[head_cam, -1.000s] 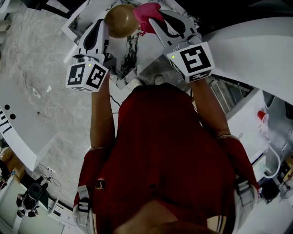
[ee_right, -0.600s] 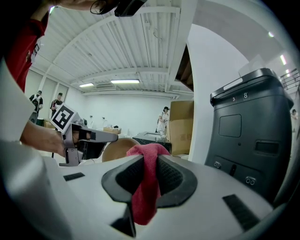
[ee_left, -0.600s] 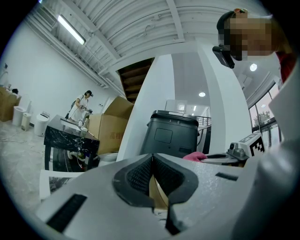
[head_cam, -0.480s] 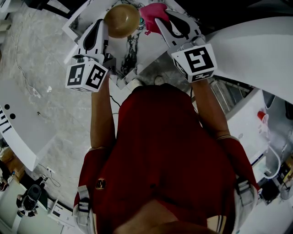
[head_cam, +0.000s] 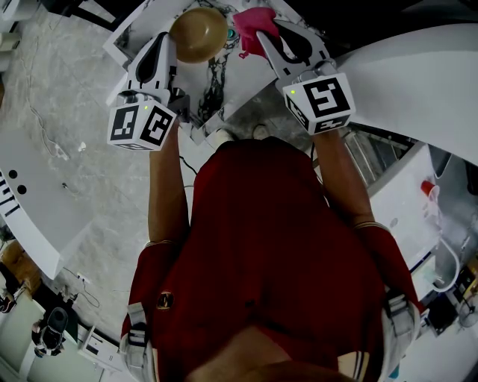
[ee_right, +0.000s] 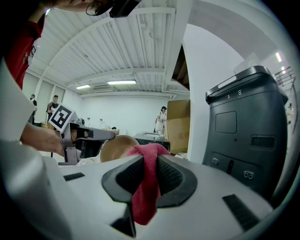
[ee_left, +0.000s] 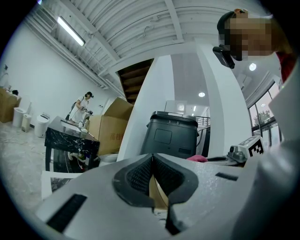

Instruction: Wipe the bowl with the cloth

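A tan wooden bowl is held up in the air at the top of the head view, its rim pinched by my left gripper. In the left gripper view a thin tan edge of the bowl shows between the shut pads. My right gripper is shut on a pink cloth, which hangs a little apart from the bowl's right side. The right gripper view shows the pink cloth clamped between the pads, with the bowl and the left gripper just beyond it.
A white marble-patterned table lies below the grippers. A tall dark grey machine stands to the right, cardboard boxes and people in the background. The person's red shirt fills the lower head view.
The right gripper with the pink cloth has drawn away to the right from the bowl. The left gripper and bowl have barely moved.
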Available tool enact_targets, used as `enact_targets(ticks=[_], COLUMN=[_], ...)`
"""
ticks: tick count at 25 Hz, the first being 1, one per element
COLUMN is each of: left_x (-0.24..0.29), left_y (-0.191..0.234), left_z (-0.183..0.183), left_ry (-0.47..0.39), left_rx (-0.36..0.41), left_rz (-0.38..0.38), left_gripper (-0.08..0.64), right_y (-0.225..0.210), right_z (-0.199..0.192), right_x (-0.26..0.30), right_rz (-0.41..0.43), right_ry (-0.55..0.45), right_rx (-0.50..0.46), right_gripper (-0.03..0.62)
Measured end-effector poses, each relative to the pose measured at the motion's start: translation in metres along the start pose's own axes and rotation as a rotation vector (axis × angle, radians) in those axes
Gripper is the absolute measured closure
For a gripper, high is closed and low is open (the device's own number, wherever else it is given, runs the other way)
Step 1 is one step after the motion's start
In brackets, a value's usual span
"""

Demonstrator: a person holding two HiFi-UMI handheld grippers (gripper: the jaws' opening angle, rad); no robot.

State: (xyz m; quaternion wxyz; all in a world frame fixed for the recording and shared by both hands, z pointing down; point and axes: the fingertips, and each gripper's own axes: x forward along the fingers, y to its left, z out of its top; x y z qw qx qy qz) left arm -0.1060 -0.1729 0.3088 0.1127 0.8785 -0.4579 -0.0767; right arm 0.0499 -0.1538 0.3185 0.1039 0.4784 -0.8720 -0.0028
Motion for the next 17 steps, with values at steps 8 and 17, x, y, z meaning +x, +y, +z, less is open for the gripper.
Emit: enact_targets(ticks=[8,17], left_x=[-0.005,-0.012], left_y=[-0.004,-0.01], left_z=[0.0,0.003], left_ry=[-0.001,-0.005], left_rx=[0.007,0.01], left_rz=[-0.001,0.0], left_gripper=[0.551,0.551], right_y=[0.002,0.005], right_z=[0.001,0.006], right_x=[-0.006,-0.014], right_rz=[-0.003,-0.005], right_ry=[-0.01,-0.018], right_rx=[-0.001,-0.006], right_gripper=[0.528,0.528])
